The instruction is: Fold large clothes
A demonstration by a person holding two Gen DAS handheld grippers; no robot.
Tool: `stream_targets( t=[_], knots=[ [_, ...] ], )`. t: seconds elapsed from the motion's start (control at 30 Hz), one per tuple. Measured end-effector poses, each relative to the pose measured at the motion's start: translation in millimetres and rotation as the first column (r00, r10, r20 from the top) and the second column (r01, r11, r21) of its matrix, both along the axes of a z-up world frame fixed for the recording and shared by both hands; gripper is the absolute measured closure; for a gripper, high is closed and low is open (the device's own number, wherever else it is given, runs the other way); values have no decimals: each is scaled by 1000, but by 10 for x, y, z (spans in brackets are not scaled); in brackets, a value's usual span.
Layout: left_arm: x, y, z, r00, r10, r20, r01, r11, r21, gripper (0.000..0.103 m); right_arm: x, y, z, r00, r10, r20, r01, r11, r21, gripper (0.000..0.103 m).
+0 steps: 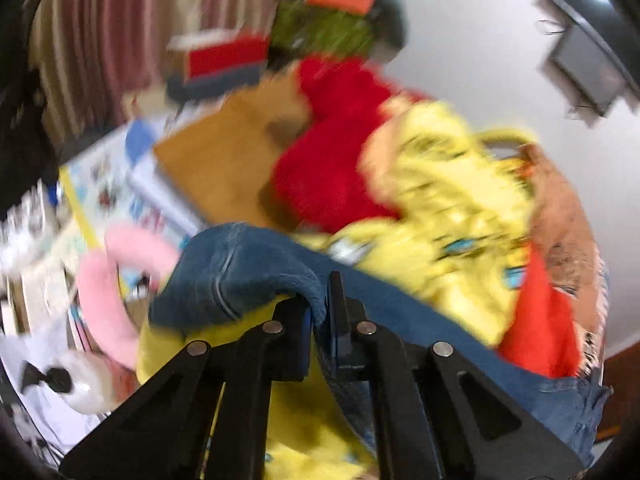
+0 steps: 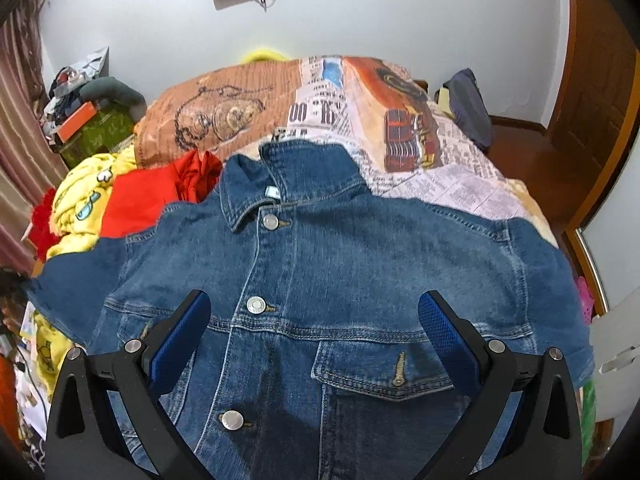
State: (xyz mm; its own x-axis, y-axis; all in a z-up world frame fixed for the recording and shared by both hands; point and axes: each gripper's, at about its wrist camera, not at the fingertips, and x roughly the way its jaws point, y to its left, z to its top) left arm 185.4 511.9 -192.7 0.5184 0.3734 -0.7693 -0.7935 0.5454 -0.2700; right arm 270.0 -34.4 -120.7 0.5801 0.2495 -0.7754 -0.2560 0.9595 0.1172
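Observation:
A blue denim jacket [image 2: 340,264] lies front up on the bed, buttoned, collar toward the far wall. My right gripper [image 2: 314,320] is open and empty, its blue pads spread just above the jacket's chest. In the blurred left wrist view, my left gripper [image 1: 322,308] is shut on a denim edge of the jacket [image 1: 240,272], likely a sleeve end, lifted off the bed. Which part exactly I cannot tell.
The bed has a printed newspaper-pattern cover [image 2: 440,176]. A yellow cartoon garment [image 2: 80,200] and red cloth [image 2: 144,196] lie piled left of the jacket. A cluttered stand [image 2: 92,128] is at the far left, a wooden door [image 2: 592,112] at the right.

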Motion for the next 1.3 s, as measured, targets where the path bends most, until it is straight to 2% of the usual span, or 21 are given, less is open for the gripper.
stream_targets(
  t=[0.1, 0.2, 0.3, 0.37, 0.4, 0.43, 0.57, 0.63, 0.67, 0.77, 0.87, 1.07, 1.13, 1.2, 1.3],
  knots=[
    [75, -334, 580, 992, -95, 84, 87, 992, 96, 98, -34, -44, 77, 1000, 1, 23, -1, 1000, 3, 0],
    [202, -743, 1107, 963, -209, 168, 181, 969, 169, 98, -55, -115, 147, 999, 1, 41, -1, 1000, 12, 0],
    [368, -1186, 1537, 916, -326, 234, 279, 936, 214, 98, -69, -193, 210, 998, -1, 57, 0, 1000, 23, 0],
    [477, -1495, 1766, 876, -398, 273, 342, 911, 230, 98, -83, -252, 249, 998, -1, 67, -1, 999, 34, 0],
    [536, -1614, 1847, 859, -424, 288, 367, 901, 231, 98, -85, -283, 269, 998, -1, 70, -2, 999, 40, 0],
    [637, -1810, 1943, 830, -465, 308, 408, 882, 235, 98, -91, -302, 286, 997, -1, 73, -3, 999, 43, 0],
    [1015, -2502, 2102, 753, -576, 318, 519, 817, 252, 98, -87, -424, 339, 996, -3, 88, -3, 998, 61, 0],
    [1154, -2807, 2081, 723, -619, 305, 569, 785, 245, 98, -84, -497, 335, 996, -7, 88, 1, 998, 68, 0],
    [1278, -3047, 2032, 700, -653, 287, 608, 757, 239, 98, -93, -531, 335, 996, -8, 87, 2, 998, 70, 0],
    [1514, -3579, 1845, 655, -720, 229, 685, 694, 222, 98, -102, -658, 310, 996, -21, 86, 14, 997, 76, 0],
    [1724, -4122, 1528, 604, -784, 143, 765, 621, 171, 98, -121, -805, 273, 996, -38, 78, 32, 997, 75, 0],
    [1879, -4979, 626, 459, -887, -54, 888, 459, 13, 98, -125, -1101, 129, 996, -82, 42, 79, 995, 59, 0],
    [1894, -5183, 403, 419, -903, -95, 905, 424, -27, 98, -133, -1184, 76, 995, -96, 30, 94, 994, 54, 0],
    [1865, -5386, 158, 365, -922, -129, 924, 375, -73, 98, -127, -1261, 8, 994, -110, 13, 109, 993, 41, 0],
    [1831, -5587, -52, 297, -937, -186, 943, 318, -95, 98, -146, -1328, -60, 993, -117, -9, 117, 993, 28, 0]
  ],
)
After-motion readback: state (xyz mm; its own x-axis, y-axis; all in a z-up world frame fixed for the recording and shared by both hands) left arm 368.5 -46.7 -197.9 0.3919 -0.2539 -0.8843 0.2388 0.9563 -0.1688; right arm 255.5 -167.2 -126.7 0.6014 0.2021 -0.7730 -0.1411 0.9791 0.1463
